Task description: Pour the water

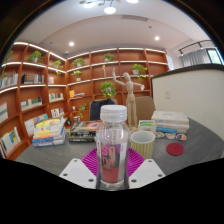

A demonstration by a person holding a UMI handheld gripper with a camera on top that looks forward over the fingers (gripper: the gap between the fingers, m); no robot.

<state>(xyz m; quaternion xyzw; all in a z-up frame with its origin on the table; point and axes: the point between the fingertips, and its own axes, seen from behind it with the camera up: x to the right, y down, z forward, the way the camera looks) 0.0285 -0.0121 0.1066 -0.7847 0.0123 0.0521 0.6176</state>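
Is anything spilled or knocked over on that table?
Nothing stands out. The bottle stands upright between the tool's fingers, its cap on. The cup beside it is upright too, and the table around them looks dry.

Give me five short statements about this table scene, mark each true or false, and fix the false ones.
1. A clear bottle stands between the gripper fingers. True.
2. The bottle has a red cap. False: the cap is white.
3. A pale green cup stands beside the bottle. True.
4. The cup lies tipped on its side. False: it is upright.
5. A red lid lies on the table beyond the cup. True.
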